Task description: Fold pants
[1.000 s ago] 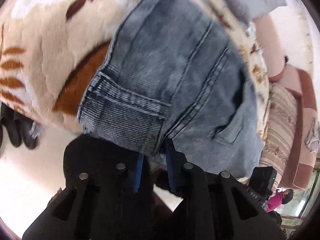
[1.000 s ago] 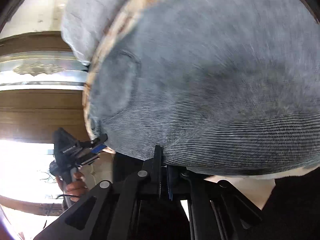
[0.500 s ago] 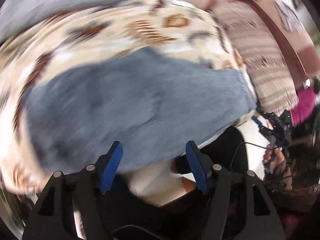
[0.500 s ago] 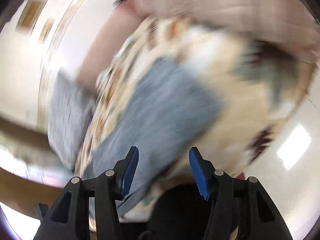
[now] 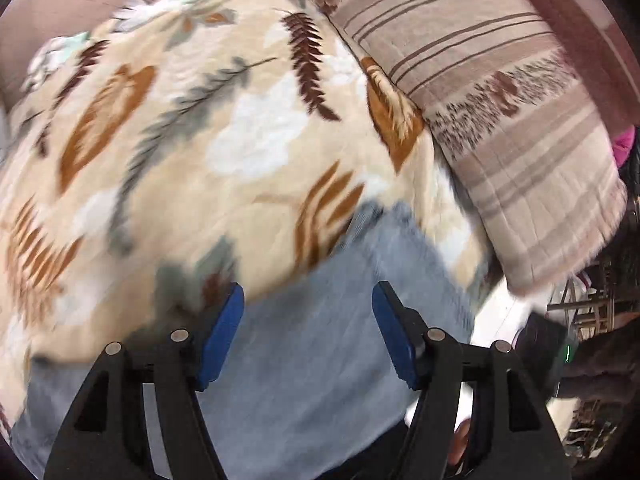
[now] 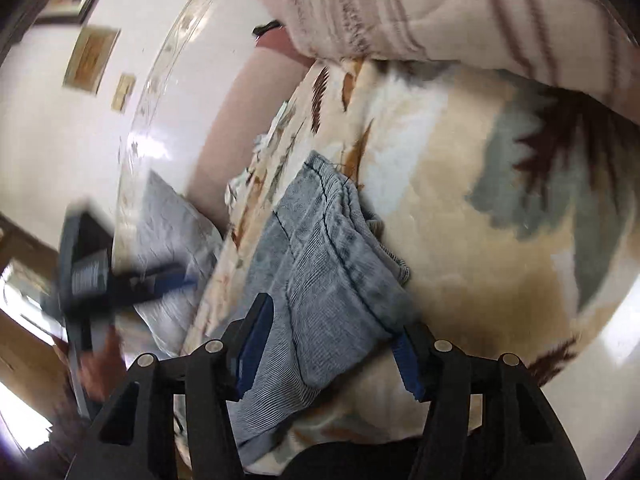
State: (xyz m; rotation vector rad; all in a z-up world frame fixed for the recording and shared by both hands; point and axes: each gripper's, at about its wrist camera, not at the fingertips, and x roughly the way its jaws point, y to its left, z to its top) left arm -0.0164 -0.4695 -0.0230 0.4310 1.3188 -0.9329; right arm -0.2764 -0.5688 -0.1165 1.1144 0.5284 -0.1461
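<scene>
The light blue denim pants (image 5: 320, 340) lie folded on a cream leaf-patterned blanket (image 5: 224, 132). In the right wrist view the pants (image 6: 320, 280) show as a folded stack with seams on top. My left gripper (image 5: 307, 312) is open and empty, its blue pads apart just above the near part of the pants. My right gripper (image 6: 332, 332) is open and empty, its pads either side of the near end of the pants. The left gripper also shows blurred in the right wrist view (image 6: 120, 280).
A striped beige pillow (image 5: 500, 120) lies at the blanket's far right, also in the right wrist view (image 6: 440, 12). A grey pillow (image 6: 172, 232) lies at the blanket's left. A pink headboard (image 5: 592, 32) stands behind. White floor (image 6: 600, 344) lies beyond the bed edge.
Both grippers were shut on the denim one second ago; they have let go, opened and pulled back. The pants now lie on the blanket.
</scene>
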